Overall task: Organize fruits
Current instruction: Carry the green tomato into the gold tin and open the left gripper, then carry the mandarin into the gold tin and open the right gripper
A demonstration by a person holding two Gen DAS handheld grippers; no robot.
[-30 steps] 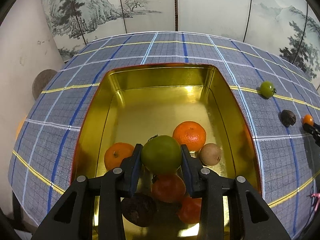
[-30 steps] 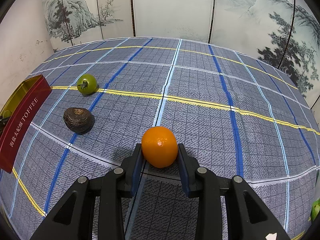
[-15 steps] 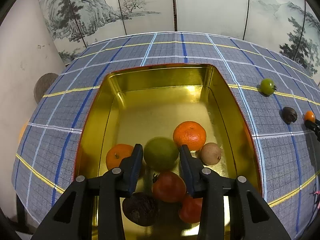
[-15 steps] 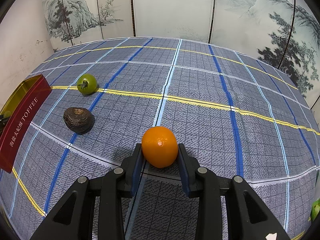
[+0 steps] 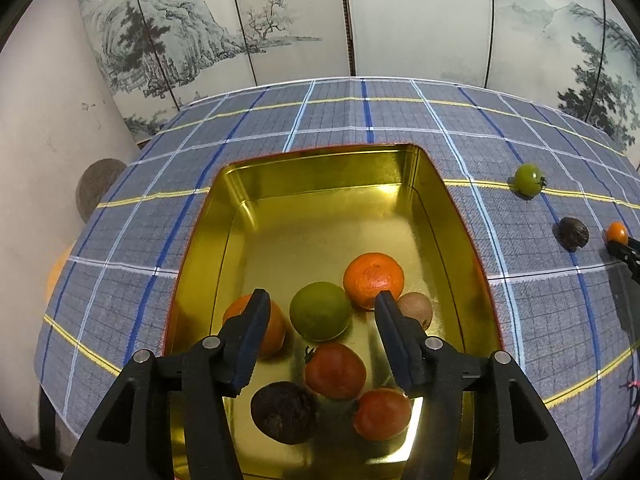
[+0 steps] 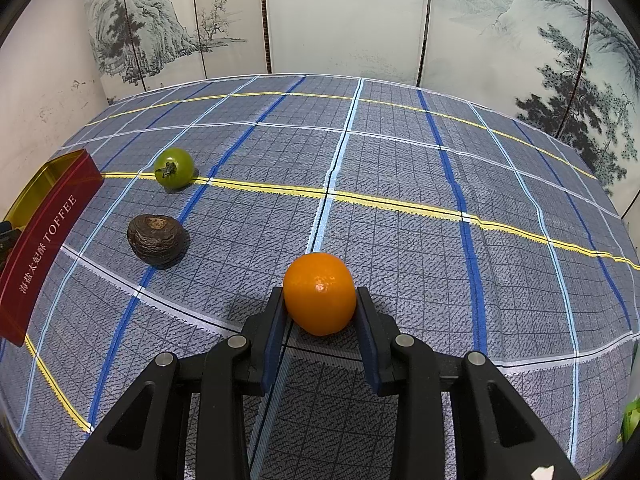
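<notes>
Left gripper [image 5: 320,312] fingers just opened wide around the green fruit [image 5: 320,311] in the gold tin [image 5: 320,168]; right gripper [image 6: 320,304] fingers clamp the orange fruit [image 6: 319,292]

gold tin [image 5: 320,184], green fruit [image 5: 320,311], blue plaid tablecloth [image 6: 400,168].

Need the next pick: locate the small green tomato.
The green tomato lies on the checked cloth, left in the right wrist view, beyond the wrinkled dark fruit, near the toffee tin.
</notes>
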